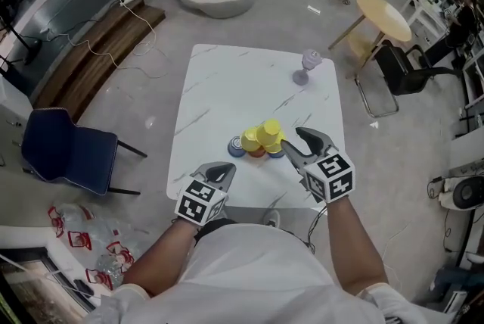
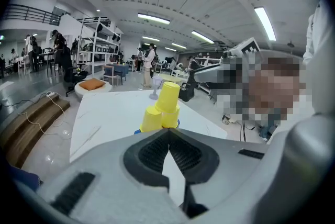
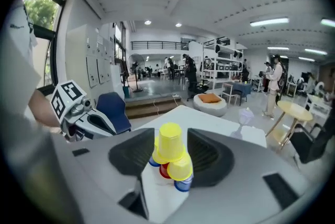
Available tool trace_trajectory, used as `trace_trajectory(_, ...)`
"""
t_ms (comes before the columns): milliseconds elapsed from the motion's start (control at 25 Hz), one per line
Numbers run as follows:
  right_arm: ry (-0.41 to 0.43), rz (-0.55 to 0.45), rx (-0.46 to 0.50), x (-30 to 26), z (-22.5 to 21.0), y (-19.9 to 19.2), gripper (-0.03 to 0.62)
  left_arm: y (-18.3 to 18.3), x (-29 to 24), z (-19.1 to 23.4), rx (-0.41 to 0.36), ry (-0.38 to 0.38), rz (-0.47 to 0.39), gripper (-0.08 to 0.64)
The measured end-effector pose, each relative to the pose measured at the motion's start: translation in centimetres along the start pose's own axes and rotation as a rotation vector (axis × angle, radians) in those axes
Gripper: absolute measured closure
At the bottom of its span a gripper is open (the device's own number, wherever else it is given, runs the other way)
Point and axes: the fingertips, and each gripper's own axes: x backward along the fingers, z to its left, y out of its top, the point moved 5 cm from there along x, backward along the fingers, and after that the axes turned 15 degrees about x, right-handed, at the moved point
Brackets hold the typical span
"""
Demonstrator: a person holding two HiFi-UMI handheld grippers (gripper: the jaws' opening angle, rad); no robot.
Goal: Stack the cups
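Left gripper point(image 2: 168, 133) fingers closed, empty; right gripper point(image 1: 292, 137) fingers open near inverted cup pyramid point(image 1: 261, 139) on table point(image 1: 227, 88).

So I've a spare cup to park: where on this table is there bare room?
The far half of the table is bare, from the cup pile to the far edge, left of the glass. The near edge is crowded: the pile sits there with the left tool and right tool close by.
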Motion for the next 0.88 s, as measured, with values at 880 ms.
trace_trajectory(880, -0.018, 0.042, -0.252, 5.4, 7.4, -12.9, 0.588, -1.0, -0.3, -2.0, -0.038, -0.026, 0.062, 0.552)
